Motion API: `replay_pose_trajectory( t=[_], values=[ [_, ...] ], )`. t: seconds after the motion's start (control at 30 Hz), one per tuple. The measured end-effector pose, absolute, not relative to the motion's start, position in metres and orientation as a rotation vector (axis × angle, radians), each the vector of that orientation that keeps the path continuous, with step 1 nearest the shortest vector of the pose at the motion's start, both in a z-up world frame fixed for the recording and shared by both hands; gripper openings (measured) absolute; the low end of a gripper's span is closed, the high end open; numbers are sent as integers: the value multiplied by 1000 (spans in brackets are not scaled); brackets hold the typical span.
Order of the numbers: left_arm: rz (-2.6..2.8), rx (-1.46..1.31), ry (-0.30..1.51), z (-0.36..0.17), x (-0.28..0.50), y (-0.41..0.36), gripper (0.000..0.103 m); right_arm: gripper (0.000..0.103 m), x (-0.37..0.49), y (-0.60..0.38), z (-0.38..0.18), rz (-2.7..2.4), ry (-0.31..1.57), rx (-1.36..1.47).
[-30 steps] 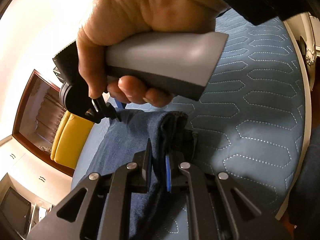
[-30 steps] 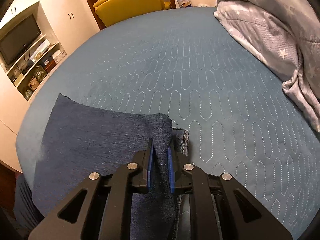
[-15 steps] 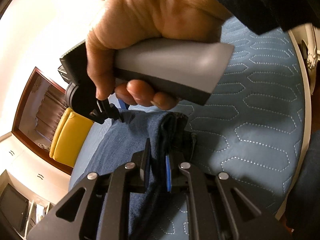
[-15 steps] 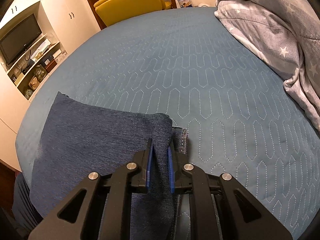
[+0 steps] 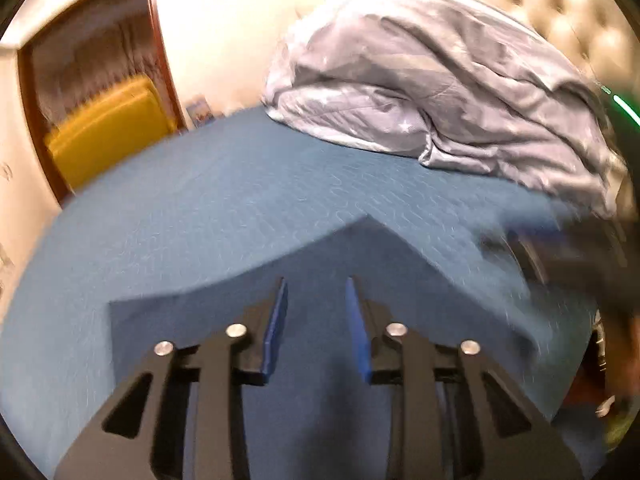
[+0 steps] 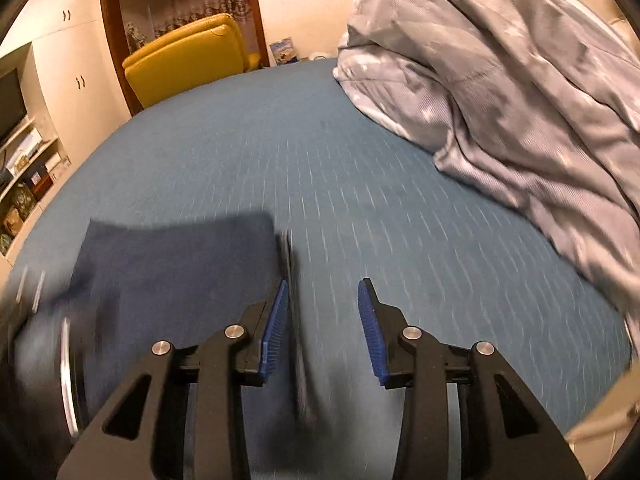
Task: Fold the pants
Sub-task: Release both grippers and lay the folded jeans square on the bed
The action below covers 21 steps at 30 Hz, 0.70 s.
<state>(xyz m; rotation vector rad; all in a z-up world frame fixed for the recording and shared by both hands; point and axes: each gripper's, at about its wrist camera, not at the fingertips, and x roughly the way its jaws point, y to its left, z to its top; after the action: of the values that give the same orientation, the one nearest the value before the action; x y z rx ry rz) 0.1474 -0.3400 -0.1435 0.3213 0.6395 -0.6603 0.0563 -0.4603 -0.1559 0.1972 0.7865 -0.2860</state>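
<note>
Left gripper (image 5: 314, 300): my blue pads stand apart, nothing between them, poised above the cloth.
Right gripper (image 6: 324, 296): spread wide too, empty, its left pad just beside the cloth's right edge.
Pants: the dark blue denim pants (image 6: 176, 272), folded into a flat rectangular pad, lie on the near part of the teal quilted bedspread (image 6: 360, 168), well apart from the rumpled grey star-print duvet (image 6: 500, 92).
Risk: both views are smeared with motion; I reckon a pad passing low could snag the top layer and peel the fold open. A sliver of edge peeking out at the right (image 6: 289, 256) suggests the layers are not quite flush.
Heading: the long axis seems to run from me towards the yellow armchair (image 6: 188, 60), though blur keeps me from calling which end is the waistband.
</note>
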Motion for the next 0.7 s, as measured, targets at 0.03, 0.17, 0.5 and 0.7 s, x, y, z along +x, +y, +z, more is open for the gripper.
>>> replay_pose_trajectory(
  t=[0.03,0.17,0.5,0.7],
  values=[
    [-686,310,672,-145,162,-348,21,38,53,-456,-160,-278,797,202],
    [-776,381,886,-182,222,-407,20,37,53,-444,-190,-316,874,193],
    [-707,271,776,-128,178,-341,73,52,33,-421,-164,-384,867,172],
    [-561,210,803,-99,102,-232,101,85,-1,-379,-121,-447,825,154]
  ],
)
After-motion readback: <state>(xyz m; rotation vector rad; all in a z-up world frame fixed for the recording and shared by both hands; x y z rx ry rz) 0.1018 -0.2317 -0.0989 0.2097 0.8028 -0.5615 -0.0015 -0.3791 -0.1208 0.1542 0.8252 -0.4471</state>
